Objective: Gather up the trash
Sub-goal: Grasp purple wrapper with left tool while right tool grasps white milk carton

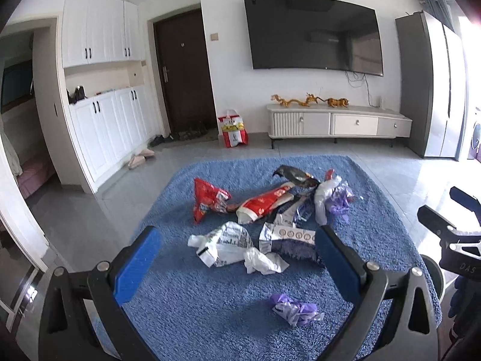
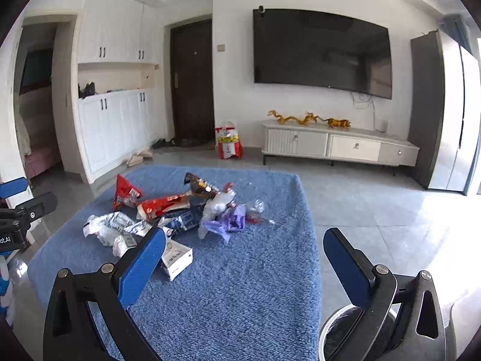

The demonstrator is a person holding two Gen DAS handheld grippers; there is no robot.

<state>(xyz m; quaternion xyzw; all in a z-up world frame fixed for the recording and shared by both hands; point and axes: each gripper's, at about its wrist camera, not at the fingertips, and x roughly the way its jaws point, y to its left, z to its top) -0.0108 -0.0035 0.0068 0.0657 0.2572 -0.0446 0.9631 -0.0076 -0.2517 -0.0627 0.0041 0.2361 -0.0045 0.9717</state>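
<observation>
Crumpled purple wrapper point(image 1: 296, 311) is being framed by the wide-open, empty left gripper point(image 1: 237, 263); right gripper point(image 2: 245, 258) likewise; one piece should be pinched.

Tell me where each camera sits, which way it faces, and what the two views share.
Left wrist: on the left tongs, looking forward over the blue rug at the trash pile, TV wall beyond; its own blue fingers spread open, right tongs at the right edge.
Right wrist: on the right tongs, same heading but set further right; its fingers open, left tongs at the left edge, a round bin rim below.
Shared: rug, trash pile, TV, cabinet, door.
</observation>
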